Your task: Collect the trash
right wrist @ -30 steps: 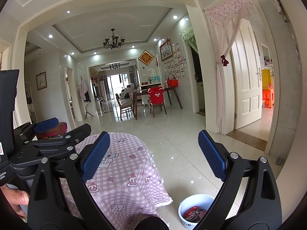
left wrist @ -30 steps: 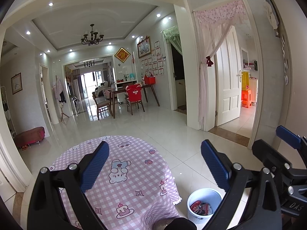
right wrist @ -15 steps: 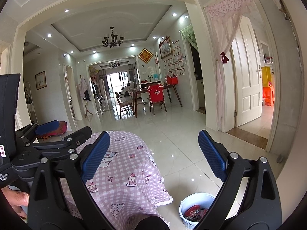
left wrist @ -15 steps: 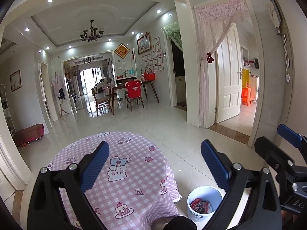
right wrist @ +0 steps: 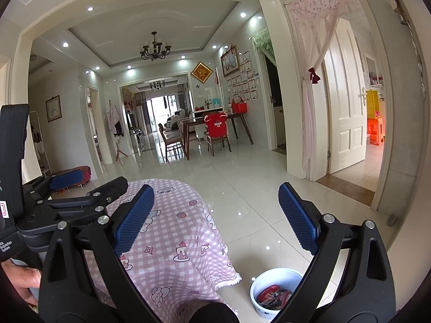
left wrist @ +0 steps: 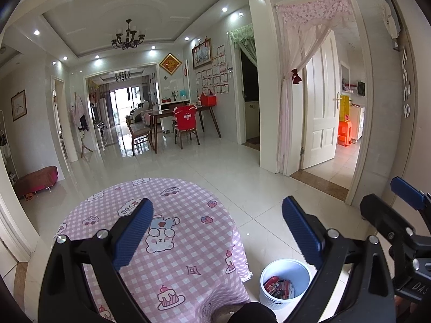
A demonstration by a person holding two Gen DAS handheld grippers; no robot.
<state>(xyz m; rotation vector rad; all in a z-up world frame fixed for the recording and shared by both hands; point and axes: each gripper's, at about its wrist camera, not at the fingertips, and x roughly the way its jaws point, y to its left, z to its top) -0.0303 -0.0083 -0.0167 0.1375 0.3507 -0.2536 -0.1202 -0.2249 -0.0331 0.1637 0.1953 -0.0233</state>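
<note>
A pale blue waste bin (left wrist: 285, 282) (right wrist: 274, 290) stands on the floor beside the table's right side, holding red and dark wrappers (left wrist: 277, 288) (right wrist: 272, 297). My left gripper (left wrist: 216, 231) hovers open above the round table with a pink checked cloth (left wrist: 172, 242), nothing between its blue-padded fingers (left wrist: 133, 235). My right gripper (right wrist: 215, 218) is open too and empty, held to the right of the left one, above the table's right edge (right wrist: 188, 242) and the bin. I see no loose trash on the cloth.
Glossy white tile floor (left wrist: 215, 172) stretches ahead to a dining table with chairs (left wrist: 186, 123). A curtained doorway with a white door (left wrist: 320, 107) opens on the right. A low red bench (left wrist: 37, 180) sits at the left wall. A hand (right wrist: 21, 280) grips the left tool.
Both views have tipped slightly downward, so the table and bin sit a little higher in frame. Both grippers stay open and empty.
</note>
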